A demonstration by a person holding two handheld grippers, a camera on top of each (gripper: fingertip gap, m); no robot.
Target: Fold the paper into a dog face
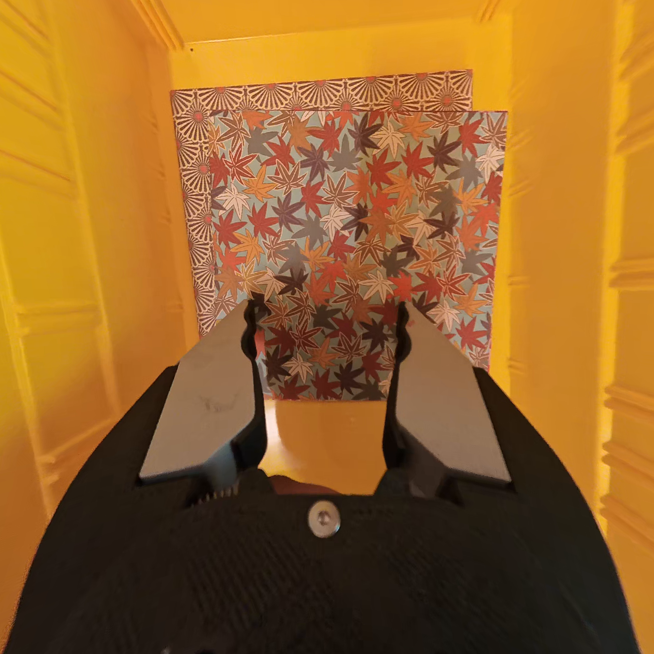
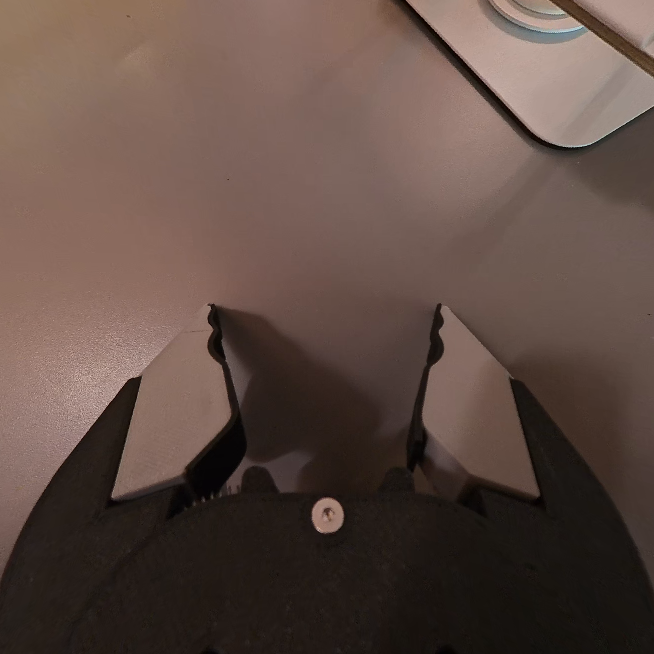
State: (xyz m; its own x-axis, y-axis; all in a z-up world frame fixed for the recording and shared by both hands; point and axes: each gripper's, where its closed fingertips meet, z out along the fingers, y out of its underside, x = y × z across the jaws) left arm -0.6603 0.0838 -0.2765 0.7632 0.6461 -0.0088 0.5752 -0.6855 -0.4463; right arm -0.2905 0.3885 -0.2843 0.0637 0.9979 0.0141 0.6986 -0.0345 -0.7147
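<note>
In the left wrist view a square sheet of paper with coloured maple leaves lies on the floor of a yellow bin, on top of a second sheet with a brown and white fan pattern. My left gripper is open and empty, its fingertips over the near part of the leaf paper. In the right wrist view my right gripper is open and empty, close above a bare grey table top. No paper shows in that view.
The yellow bin's ribbed walls close in on both sides of my left gripper. A silver flat stand base with a white round part lies at the top right of the right wrist view.
</note>
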